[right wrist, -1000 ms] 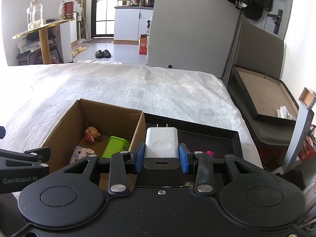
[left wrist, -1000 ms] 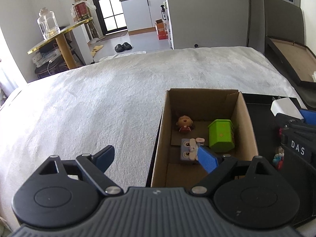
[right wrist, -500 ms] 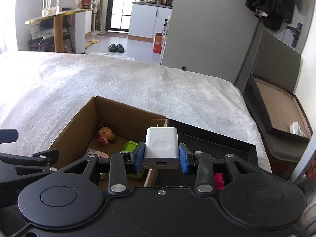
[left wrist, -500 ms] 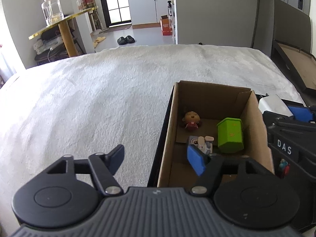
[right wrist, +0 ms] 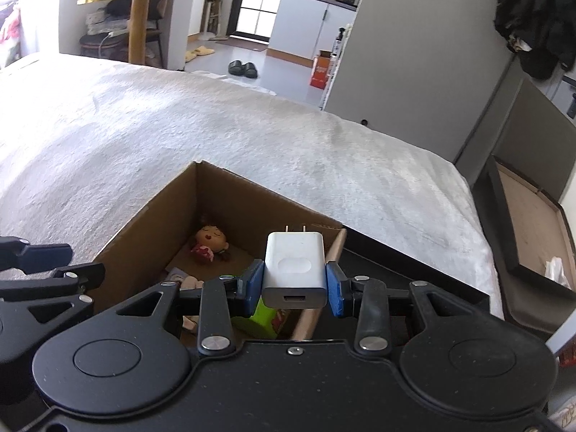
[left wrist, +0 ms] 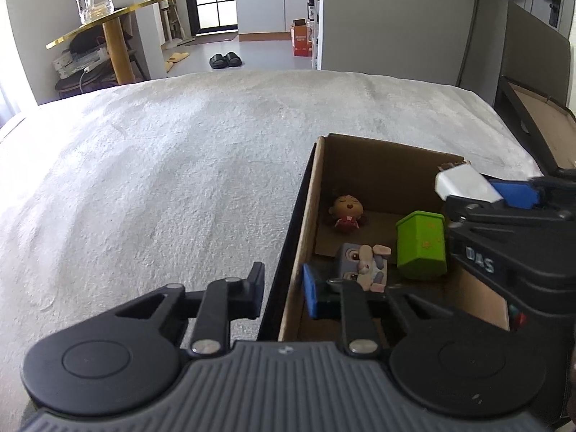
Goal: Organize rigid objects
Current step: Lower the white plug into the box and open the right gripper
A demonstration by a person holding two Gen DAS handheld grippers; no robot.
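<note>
My right gripper (right wrist: 294, 286) is shut on a white USB charger (right wrist: 295, 270) and holds it over the right wall of an open cardboard box (right wrist: 151, 208). The charger (left wrist: 464, 183) also shows in the left wrist view above the box's right side. Inside the box (left wrist: 378, 151) lie a small doll (left wrist: 346, 210), a green block (left wrist: 421, 244) and a grey bunny figure (left wrist: 363, 262). My left gripper (left wrist: 282, 289) is open and empty, its fingers either side of the box's left wall near the front.
The box sits on a white bedspread (left wrist: 162, 180), beside a black tray (right wrist: 414, 280) to its right. A framed board (right wrist: 529, 223) leans by the bed's right edge. A gold-topped side table (left wrist: 111, 28) stands far left.
My right gripper has carried the charger left, from over the black tray to over the box's right wall. My left gripper has narrowed and shifted left across the box's left wall.
</note>
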